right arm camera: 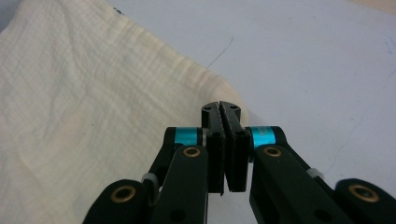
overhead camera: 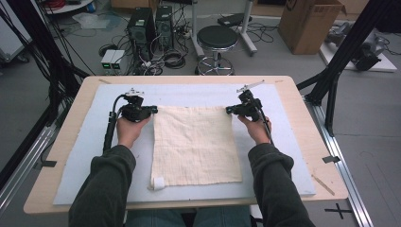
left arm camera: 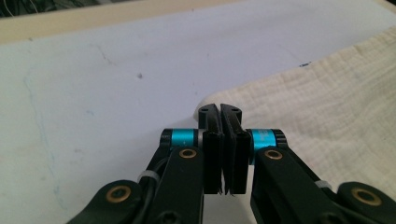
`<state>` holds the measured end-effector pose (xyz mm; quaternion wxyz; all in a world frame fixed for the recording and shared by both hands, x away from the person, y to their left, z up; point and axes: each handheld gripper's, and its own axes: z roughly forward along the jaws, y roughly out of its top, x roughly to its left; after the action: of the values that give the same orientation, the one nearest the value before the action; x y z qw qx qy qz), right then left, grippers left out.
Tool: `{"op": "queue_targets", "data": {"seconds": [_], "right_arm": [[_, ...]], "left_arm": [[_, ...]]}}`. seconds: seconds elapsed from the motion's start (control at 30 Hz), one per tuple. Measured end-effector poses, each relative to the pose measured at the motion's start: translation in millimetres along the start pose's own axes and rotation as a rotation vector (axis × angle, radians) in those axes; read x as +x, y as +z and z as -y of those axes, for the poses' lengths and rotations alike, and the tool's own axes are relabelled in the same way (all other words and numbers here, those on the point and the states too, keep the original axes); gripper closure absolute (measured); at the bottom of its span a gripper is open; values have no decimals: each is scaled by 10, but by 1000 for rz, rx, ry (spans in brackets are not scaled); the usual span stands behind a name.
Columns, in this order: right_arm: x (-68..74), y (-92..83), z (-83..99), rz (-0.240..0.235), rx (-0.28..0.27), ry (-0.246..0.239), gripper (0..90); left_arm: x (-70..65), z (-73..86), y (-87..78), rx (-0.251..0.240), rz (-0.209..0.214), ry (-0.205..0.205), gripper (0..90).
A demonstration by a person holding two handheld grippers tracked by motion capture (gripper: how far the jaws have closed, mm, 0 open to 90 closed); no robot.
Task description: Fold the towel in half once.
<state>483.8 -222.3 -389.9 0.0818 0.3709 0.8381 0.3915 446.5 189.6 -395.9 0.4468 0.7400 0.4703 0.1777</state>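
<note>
A cream square cloth [overhead camera: 196,144] lies flat on the pale blue mat [overhead camera: 85,165] in the high view. My left gripper [overhead camera: 153,109] sits at the cloth's far left corner, held in the person's left hand. In the left gripper view its jaws [left arm camera: 219,109] are pressed together with the corner of the cloth [left arm camera: 327,93] pinched at their tips. My right gripper [overhead camera: 229,110] is at the far right corner. Seen from the right gripper view, that gripper [right arm camera: 221,108] is also shut, with the edge of the cloth [right arm camera: 93,93] caught between the tips.
The mat covers a wooden table [overhead camera: 42,189]. A small white tag [overhead camera: 157,183] sticks out at the cloth's near left corner. Beyond the table stand a black stool [overhead camera: 216,40], computer towers [overhead camera: 142,26] with cables, and a cardboard box [overhead camera: 309,23].
</note>
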Motion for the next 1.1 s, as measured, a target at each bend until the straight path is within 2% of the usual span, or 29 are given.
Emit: {"op": "queue_targets", "data": {"seconds": [0.03, 0.1, 0.23, 0.43, 0.63, 0.77, 0.87, 0.97, 1.1], "right_arm": [[-1, -20, -12, 3, -15, -2, 888], [-11, -56, -17, 0, -43, 5, 888], [-30, -42, 19, -18, -21, 38, 888], [-34, -18, 87, -34, -17, 45, 888], [-18, -78, 110, -68, -43, 38, 888], [9, -106, 138, -82, -41, 27, 888], [32, -125, 160, -89, -35, 25, 888], [51, -135, 184, -102, -39, 18, 888], [87, -163, 194, -124, -46, 14, 888]], "left_arm": [[-1, -16, -19, -22, 1, 1, 871], [15, -18, -39, -30, 9, -12, 871], [-3, 19, -3, 25, 21, 16, 871], [-56, 16, -19, 18, 44, 27, 871], [-93, 10, -94, -4, 75, 31, 871], [-110, 95, -114, 6, 70, 33, 871], [-90, 164, -144, 0, 74, 11, 871], [-88, 207, -178, -2, 84, 13, 871], [-103, 240, -228, -26, 118, 17, 870]]}}
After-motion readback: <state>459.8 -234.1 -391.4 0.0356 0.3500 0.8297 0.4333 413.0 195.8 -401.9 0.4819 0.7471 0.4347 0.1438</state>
